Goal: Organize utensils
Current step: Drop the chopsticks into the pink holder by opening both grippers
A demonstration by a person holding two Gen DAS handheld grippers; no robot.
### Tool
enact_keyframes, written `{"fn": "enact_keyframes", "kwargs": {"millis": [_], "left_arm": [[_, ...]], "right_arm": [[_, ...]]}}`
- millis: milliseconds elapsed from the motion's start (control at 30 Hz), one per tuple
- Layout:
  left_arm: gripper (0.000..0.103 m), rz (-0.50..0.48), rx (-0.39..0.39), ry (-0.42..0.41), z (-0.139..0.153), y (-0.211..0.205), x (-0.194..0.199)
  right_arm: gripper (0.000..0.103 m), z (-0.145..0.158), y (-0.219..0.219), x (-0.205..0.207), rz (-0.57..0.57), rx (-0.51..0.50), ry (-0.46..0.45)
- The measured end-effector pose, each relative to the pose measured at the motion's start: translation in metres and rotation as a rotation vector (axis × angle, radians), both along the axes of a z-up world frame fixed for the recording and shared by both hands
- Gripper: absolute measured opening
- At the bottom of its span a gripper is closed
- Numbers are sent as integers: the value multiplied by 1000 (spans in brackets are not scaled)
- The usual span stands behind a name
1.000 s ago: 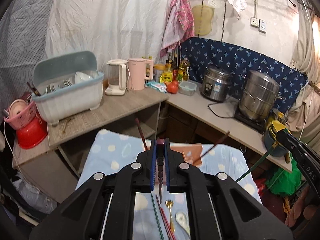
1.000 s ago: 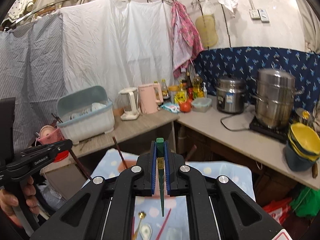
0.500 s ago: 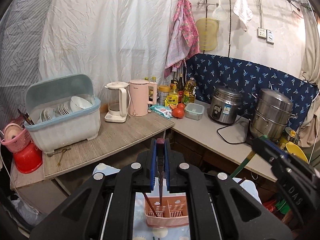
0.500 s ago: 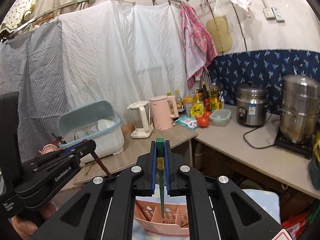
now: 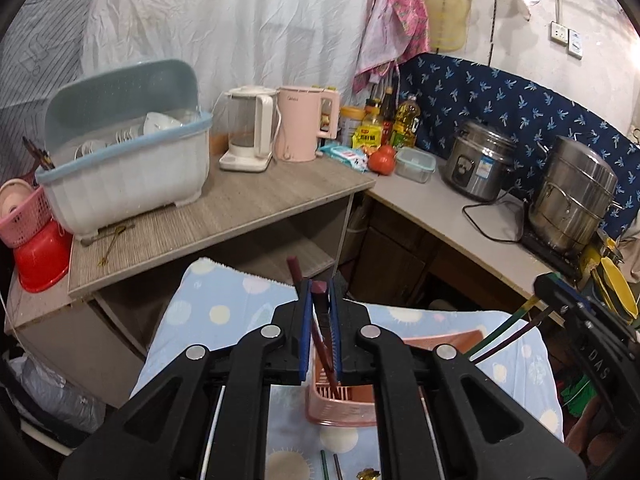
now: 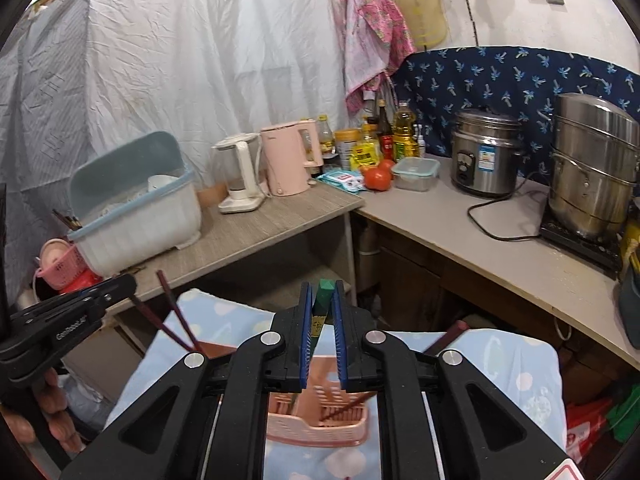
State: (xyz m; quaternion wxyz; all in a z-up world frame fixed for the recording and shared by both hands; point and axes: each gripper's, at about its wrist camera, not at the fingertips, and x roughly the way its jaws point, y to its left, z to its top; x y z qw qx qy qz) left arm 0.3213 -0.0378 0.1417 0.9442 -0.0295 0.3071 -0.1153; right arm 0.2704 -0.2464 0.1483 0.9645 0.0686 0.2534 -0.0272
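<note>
My left gripper (image 5: 319, 294) is shut on a dark red chopstick (image 5: 319, 289) whose lower end reaches into the pink utensil basket (image 5: 340, 404) on the dotted blue cloth (image 5: 224, 312). A second red chopstick (image 5: 295, 269) stands in the basket just behind. My right gripper (image 6: 322, 294) holds a green chopstick (image 6: 323, 292) between its jaws, its tip in the same basket (image 6: 316, 426). The jaws stand a little apart around it. A red chopstick (image 6: 444, 338) leans in the basket to the right. The left gripper (image 6: 68, 316) shows at left with two red chopsticks (image 6: 176, 312).
More chopsticks (image 5: 330, 466) and a gold spoon (image 5: 368, 473) lie on the cloth near me. Behind it stands a wooden counter (image 5: 224, 216) with a dish rack (image 5: 124, 168), two kettles (image 5: 280, 128), and a rice cooker (image 5: 476, 168) and steamer pot (image 5: 572, 196) on the right counter.
Both grippers have tipped back down toward the cloth; the basket sits lower and closer in both views, and the chopstick tips now reach into it. The right jaws have eased slightly apart.
</note>
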Motion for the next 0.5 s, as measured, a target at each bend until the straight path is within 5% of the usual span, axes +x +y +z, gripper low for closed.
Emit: {"fn": "enact_keyframes", "kwargs": {"millis": [67,100,133,167,500], "left_arm": [[14,16,12,-2,-4,2,-3],[34,27,16,-3,-5,3,-4],[63,49,22,-2,-6,5,-6],[71,82,21,-11,-7,8,-10],[72,98,88,15,-15,9,-40]], "right_arm": [[41,-2,-7,-4,-29,-4,-17],[60,-1,-10,-9,-50,2,-36],[66,0,-14,-14,-64,7,-51],[66,1,-15,-19,-74,8,-63],[66,-2,-7,-56,-43,-5,-44]]}}
